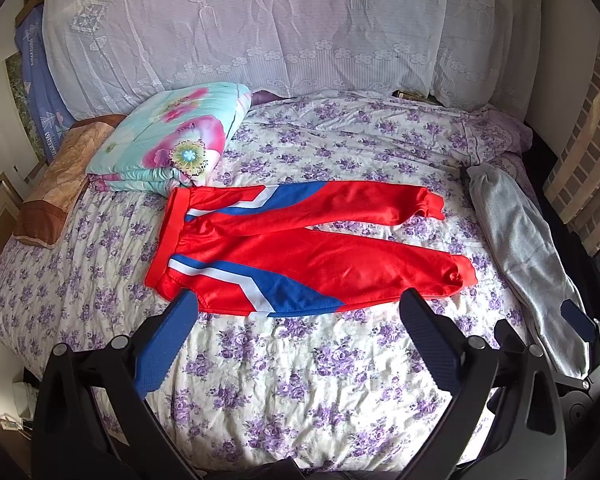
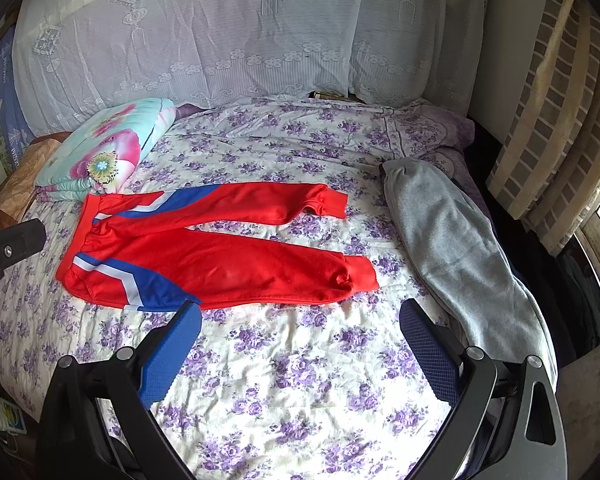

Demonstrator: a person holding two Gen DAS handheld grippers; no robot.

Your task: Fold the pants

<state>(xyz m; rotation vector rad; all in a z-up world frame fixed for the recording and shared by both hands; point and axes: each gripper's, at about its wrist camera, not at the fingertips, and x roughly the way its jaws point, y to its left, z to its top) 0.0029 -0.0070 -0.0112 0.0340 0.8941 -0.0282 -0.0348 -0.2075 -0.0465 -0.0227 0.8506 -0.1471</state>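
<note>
The red track pants (image 1: 300, 248) lie spread flat on the bed (image 1: 300, 380), on a sheet printed with purple flowers. Their waistband is toward the left and the two legs run out to the right, slightly apart, with the cuffs at the far right. Blue and white chevron stripes mark both hips.

The left gripper (image 1: 300, 312) hovers low over the sheet at the near edge of the pants. Its jaws stand wide and hold nothing. Its left finger tip sits at the near hip of the pants; whether it touches the fabric cannot be told. Its right finger tip is just short of the near leg's lower hem.

The right gripper (image 2: 300, 316) is posed the same way, further right, jaws wide and empty, pointing across the bed. Its left finger tip is close to the hem by the blue patch, and its right finger tip is over bare sheet, near a grey garment (image 2: 452, 248) that lies lengthwise along the bed's right side, apart from the red pants.

A folded floral quilt (image 1: 172, 140) rests just beyond the waistband. A white lace cloth (image 1: 280, 20) covers the headboard behind.
</note>
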